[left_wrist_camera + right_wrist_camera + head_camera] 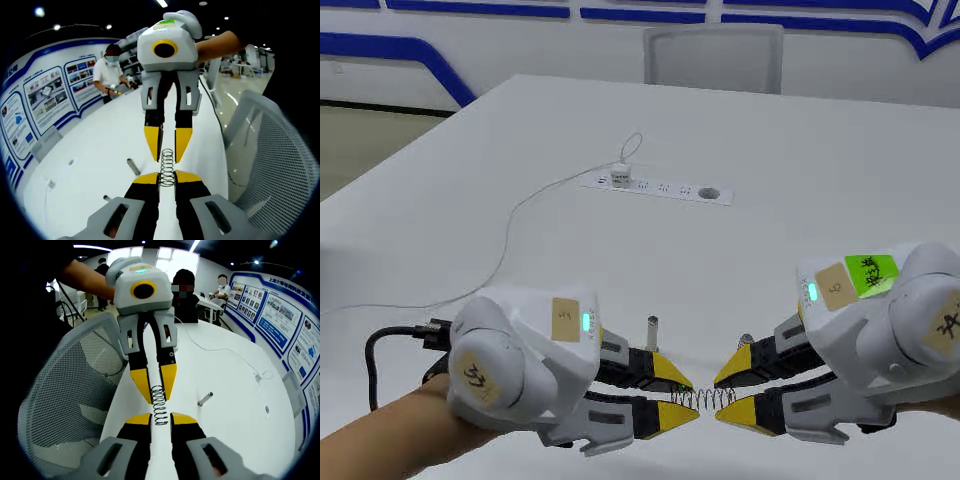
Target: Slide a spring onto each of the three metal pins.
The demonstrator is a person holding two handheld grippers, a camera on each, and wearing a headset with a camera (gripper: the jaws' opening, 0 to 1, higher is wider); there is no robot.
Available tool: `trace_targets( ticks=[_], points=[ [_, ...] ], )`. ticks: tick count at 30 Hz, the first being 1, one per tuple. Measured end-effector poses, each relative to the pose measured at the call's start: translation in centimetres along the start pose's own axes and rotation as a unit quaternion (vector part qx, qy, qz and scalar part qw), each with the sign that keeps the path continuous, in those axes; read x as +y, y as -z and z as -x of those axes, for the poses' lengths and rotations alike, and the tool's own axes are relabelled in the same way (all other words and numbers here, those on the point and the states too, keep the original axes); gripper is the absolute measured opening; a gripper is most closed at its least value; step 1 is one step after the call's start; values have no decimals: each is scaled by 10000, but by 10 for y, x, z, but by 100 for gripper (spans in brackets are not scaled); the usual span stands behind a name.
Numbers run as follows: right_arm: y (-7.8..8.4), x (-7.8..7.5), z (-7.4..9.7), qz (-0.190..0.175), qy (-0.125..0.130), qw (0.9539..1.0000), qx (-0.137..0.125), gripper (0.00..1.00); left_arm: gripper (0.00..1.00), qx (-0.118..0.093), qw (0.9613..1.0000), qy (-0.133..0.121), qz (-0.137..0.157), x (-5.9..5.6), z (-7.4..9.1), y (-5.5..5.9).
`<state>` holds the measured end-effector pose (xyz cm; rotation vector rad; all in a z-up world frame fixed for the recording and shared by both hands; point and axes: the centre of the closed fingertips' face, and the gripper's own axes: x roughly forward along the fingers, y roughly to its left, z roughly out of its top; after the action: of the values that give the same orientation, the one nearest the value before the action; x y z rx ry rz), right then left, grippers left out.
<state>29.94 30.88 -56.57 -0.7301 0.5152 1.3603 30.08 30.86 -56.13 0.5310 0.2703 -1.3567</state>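
A small metal spring (705,400) hangs level above the white table, one end in each gripper. My left gripper (692,397) is shut on its left end and my right gripper (718,399) on its right end, the yellow tips facing each other. In the left gripper view the spring (167,165) rises from my own tips (167,176) to the right gripper (168,150). The right gripper view has the spring (159,405) between my tips (160,417) and the left gripper (157,390). One metal pin (652,331) stands just behind the left jaws. A second pin (746,342) peeks out behind the right jaws.
A white power strip (657,187) with a plugged-in adapter and a thin cable (510,235) lies mid-table. A grey chair (713,58) stands at the far edge. A mesh chair (80,390) sits close beside the table. People sit at the back of the room.
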Motion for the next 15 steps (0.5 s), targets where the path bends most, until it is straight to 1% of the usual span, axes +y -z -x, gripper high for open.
trace_targets(
  ticks=[6, 10, 11, 15],
  points=[
    [5, -1, -1, -78, -17, 10000, 24, 15, 10, 32, 10000, 19, -44, -1, 2, 1],
    [4, 0, -1, -212, -51, 9997, -61, 14, 10, -15, 10000, -12, 0, 1, 3, 0],
    [4, 1, -1, -267, -96, 9996, -91, 12, 10, -32, 10000, -11, -5, 1, 4, -1],
    [2, -1, 1, -343, -87, 9993, -144, 11, 10, -26, 10000, -2, -4, 1, 3, 0]
  ],
)
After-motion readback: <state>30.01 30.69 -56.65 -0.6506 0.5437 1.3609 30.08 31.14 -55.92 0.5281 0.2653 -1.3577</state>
